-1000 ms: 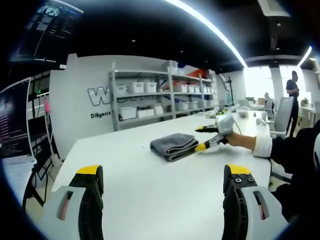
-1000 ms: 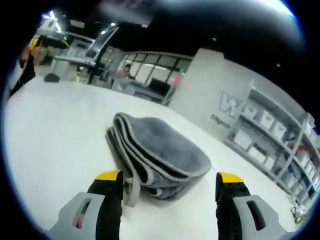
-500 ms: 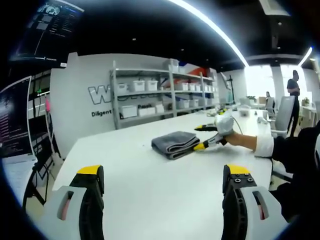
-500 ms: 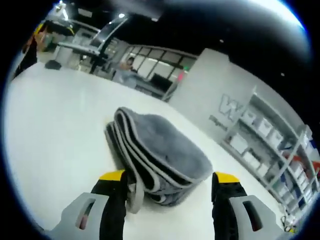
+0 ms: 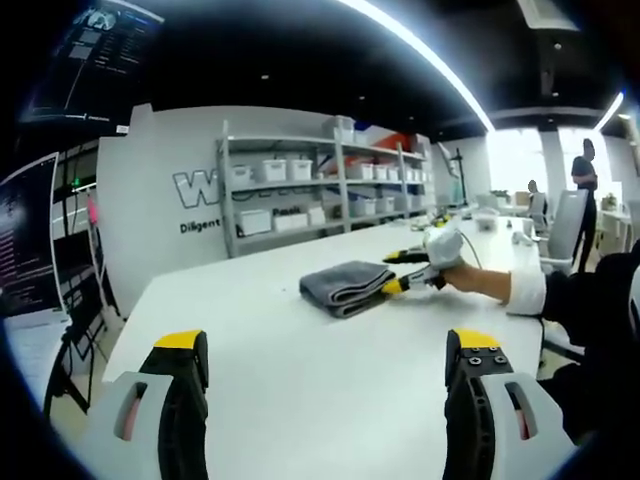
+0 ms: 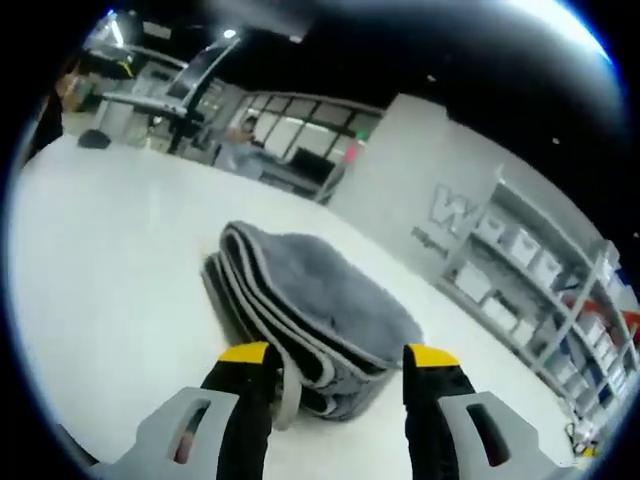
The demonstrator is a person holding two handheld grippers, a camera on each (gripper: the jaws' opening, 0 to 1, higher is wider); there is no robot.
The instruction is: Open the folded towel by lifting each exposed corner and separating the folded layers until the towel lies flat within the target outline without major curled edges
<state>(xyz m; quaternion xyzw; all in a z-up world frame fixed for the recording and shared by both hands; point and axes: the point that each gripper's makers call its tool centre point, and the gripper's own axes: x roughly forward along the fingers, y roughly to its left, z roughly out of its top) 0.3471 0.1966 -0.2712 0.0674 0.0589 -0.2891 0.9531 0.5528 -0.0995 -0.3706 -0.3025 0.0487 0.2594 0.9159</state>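
A grey towel [image 5: 345, 282], folded into several layers, lies on the white table [image 5: 300, 400]. My left gripper [image 5: 328, 345] is open, well short of the towel, with only bare table between its jaws. My right gripper [image 5: 408, 274], held by a gloved hand [image 5: 465, 280], reaches the towel's right end. In the right gripper view the towel [image 6: 320, 300] shows stacked folded edges with pale trim. My right gripper [image 6: 338, 358] is open there, its jaws standing on either side of the towel's near end. I cannot tell whether they touch the cloth.
Grey shelves [image 5: 320, 190] with white bins stand against the back wall. An office chair [image 5: 565, 230] and a standing person [image 5: 585, 175] are at the far right. A dark sleeve [image 5: 590, 300] crosses the right side. Desks and monitors [image 6: 170, 100] lie beyond the table.
My right gripper has pushed in towards the towel's end, and its jaws have narrowed a little around it. My left gripper has stayed put.
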